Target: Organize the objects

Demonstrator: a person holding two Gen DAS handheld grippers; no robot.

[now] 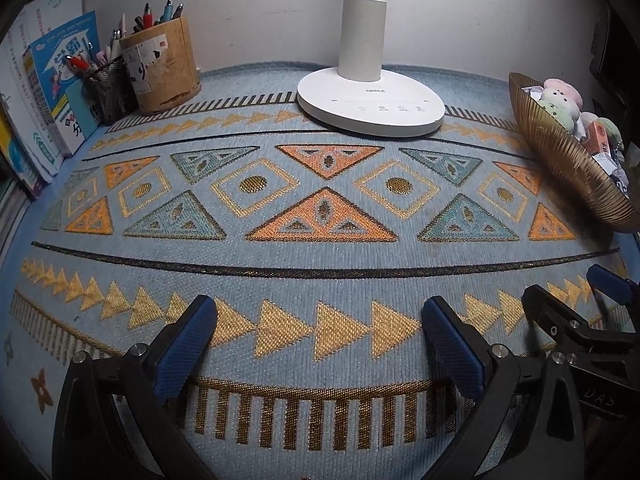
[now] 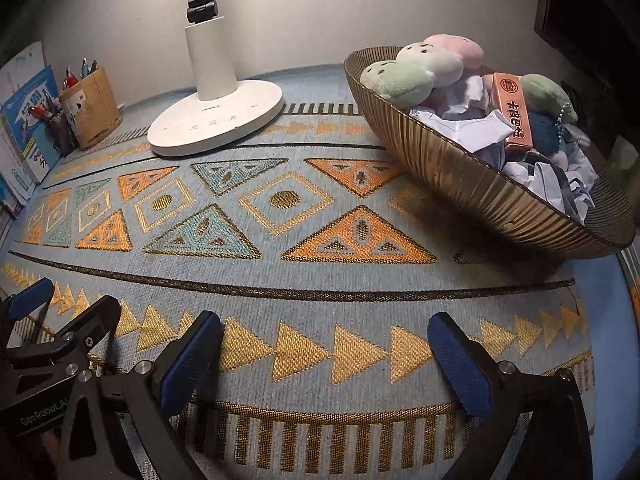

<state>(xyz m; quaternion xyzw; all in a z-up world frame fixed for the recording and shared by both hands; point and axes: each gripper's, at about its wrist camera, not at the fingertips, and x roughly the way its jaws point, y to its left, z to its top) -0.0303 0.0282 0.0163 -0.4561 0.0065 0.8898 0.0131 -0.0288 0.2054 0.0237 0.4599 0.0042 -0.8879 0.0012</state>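
Note:
A ribbed gold bowl [image 2: 460, 172] stands at the right on a patterned blue mat [image 2: 280, 272]. It holds pastel plush toys [image 2: 400, 76], an orange box [image 2: 514, 114] and crumpled paper [image 2: 556, 184]. The bowl also shows at the right edge of the left wrist view [image 1: 560, 160]. My left gripper [image 1: 320, 320] is open and empty, low over the mat's near part. My right gripper [image 2: 324, 336] is open and empty, just right of the left one, short of the bowl. Each gripper shows at the edge of the other's view.
A white desk lamp [image 1: 370, 108] stands at the back centre. A cork pen holder [image 1: 164, 68] and a mesh pen cup [image 1: 108, 88] stand at the back left, beside upright books [image 1: 52, 92]. A wall runs behind.

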